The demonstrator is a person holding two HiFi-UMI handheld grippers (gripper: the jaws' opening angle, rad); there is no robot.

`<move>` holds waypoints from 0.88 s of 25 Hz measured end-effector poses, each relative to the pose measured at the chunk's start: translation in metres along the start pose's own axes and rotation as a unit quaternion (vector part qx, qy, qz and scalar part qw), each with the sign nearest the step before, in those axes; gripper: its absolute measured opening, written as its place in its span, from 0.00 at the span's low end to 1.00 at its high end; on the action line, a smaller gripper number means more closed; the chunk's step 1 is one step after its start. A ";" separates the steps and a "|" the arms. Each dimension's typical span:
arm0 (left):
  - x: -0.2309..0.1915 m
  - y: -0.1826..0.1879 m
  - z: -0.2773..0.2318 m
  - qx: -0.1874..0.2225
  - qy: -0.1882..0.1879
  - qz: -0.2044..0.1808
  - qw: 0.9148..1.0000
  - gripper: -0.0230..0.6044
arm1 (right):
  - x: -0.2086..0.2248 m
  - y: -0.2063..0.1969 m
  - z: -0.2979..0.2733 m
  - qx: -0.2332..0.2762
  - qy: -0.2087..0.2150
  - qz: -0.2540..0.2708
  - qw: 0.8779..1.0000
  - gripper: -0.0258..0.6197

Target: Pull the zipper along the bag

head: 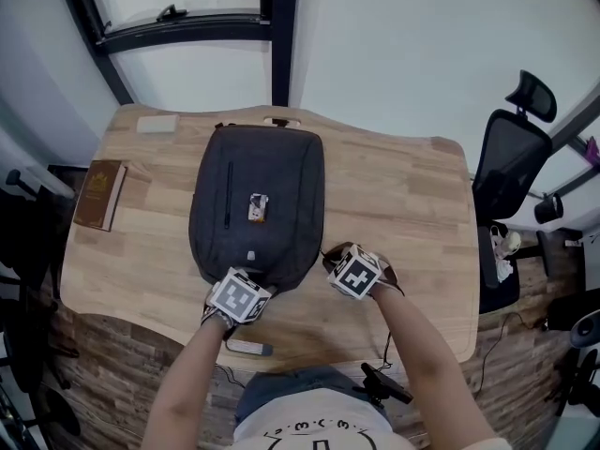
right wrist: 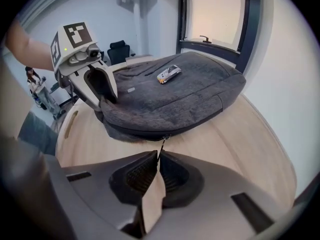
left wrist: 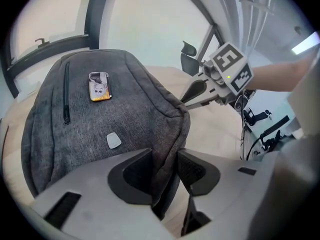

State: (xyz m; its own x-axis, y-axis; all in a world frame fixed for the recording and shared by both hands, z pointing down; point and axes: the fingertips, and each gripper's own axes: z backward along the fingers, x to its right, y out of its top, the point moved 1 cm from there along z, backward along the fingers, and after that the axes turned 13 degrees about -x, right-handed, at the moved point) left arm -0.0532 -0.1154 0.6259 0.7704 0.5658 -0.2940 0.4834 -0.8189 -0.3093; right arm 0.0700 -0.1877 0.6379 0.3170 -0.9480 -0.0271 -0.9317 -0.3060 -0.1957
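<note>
A dark grey backpack (head: 258,204) lies flat on the wooden table (head: 403,204). My left gripper (head: 249,282) is at its near end, and in the left gripper view (left wrist: 165,171) a fold of the bag's edge (left wrist: 167,149) fills the gap between both pads. The right gripper view shows that gripper (right wrist: 102,96) clamped on the bag's corner. My right gripper (head: 331,257) is beside the bag's near right corner. It (right wrist: 158,166) is shut on the thin zipper pull (right wrist: 161,146), which leads up to the slider on the bag's side seam.
A small yellow-edged card (head: 257,208) lies on top of the bag. A brown book (head: 99,195) and a pale flat object (head: 157,124) sit at the table's left and far left. A black office chair (head: 511,157) stands right of the table.
</note>
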 end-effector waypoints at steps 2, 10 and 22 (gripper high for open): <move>0.005 0.008 -0.004 0.003 0.000 0.012 1.000 0.26 | -0.003 -0.005 0.005 0.007 0.003 -0.015 1.000 0.15; 0.017 0.025 -0.013 0.009 0.015 0.031 0.999 0.27 | -0.030 -0.016 0.019 0.037 0.028 -0.059 0.997 0.15; 0.019 0.025 -0.012 0.023 0.036 0.004 0.999 0.27 | -0.089 0.006 0.015 0.090 0.091 -0.110 0.986 0.16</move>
State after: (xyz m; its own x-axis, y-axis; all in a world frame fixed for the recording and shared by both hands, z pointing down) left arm -0.0209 -0.1260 0.6237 0.8030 0.5489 -0.2322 0.4580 -0.8176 -0.3490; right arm 0.0392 -0.1037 0.6244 0.4560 -0.8653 0.2080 -0.7919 -0.5012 -0.3488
